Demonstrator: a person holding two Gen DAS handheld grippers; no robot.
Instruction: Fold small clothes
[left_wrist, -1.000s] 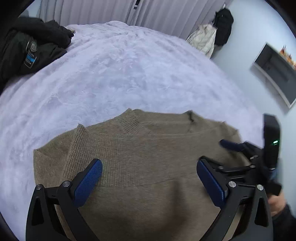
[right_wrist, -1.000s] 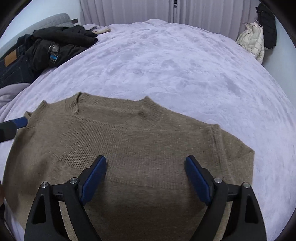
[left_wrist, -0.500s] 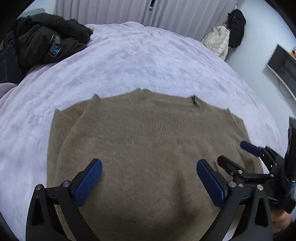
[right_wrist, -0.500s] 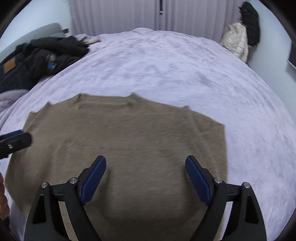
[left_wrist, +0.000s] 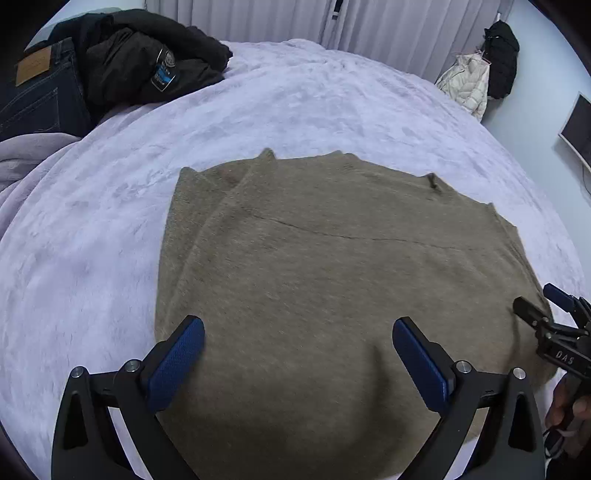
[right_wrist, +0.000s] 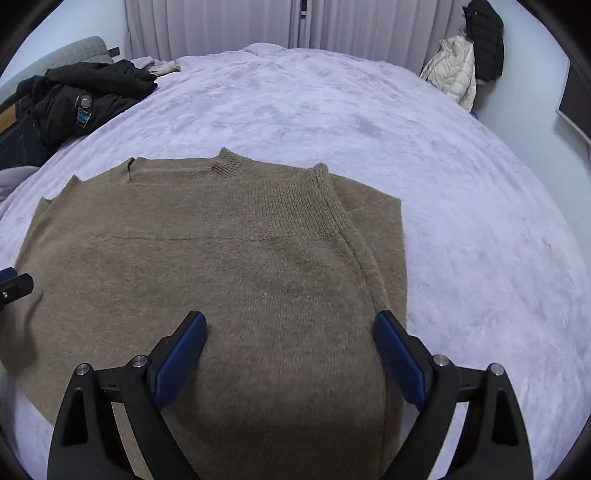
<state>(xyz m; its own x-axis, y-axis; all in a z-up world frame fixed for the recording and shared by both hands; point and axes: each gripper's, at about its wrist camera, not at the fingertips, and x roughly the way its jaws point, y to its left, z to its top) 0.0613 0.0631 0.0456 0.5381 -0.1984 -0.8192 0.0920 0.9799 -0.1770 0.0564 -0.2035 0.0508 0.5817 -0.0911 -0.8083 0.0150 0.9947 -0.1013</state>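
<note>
With both the left gripper (left_wrist: 297, 356) and right gripper (right_wrist: 290, 350) spread wide and empty above the brown knit sweater (left_wrist: 332, 277) near the bed's (left_wrist: 314, 107) front edge, a shallow pinch risks lifting only the top layer, skewing the fold.

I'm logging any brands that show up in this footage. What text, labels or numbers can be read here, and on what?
"DAS", white letters on the black body of the right gripper, seen in the left wrist view.
Round badge and blue label on the black jacket: too small and blurred to read.
Tan patch on the jeans: no legible text.
Brown sweater: no print or tag visible.
</note>
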